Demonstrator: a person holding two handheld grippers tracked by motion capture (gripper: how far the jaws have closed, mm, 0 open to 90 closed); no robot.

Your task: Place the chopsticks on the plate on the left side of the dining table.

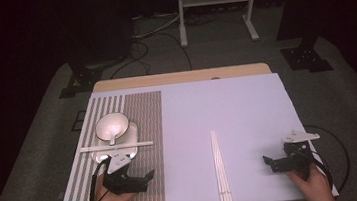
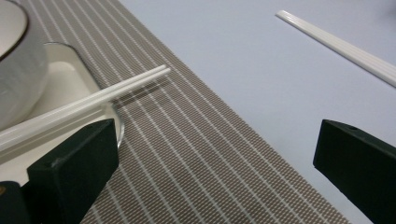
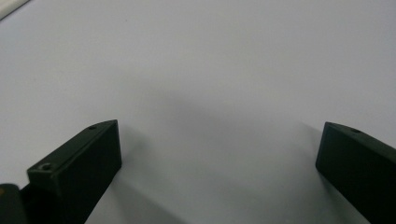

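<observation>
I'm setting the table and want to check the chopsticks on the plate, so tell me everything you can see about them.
The pair of white chopsticks looks like smooth plastic, slim and straight. They lie flat, side by side, crosswise over the near rim of the white plate, in front of the bowl, tips overhanging the striped placemat. The open left claw sits just short of them, not touching.

No legible text, label, brand, number or sign appears on any surface in the three views, including the striped placemat (image 1: 121,151), the white bowl (image 1: 112,125), the chopsticks (image 1: 221,169) and the pale tabletop (image 1: 228,110).
</observation>
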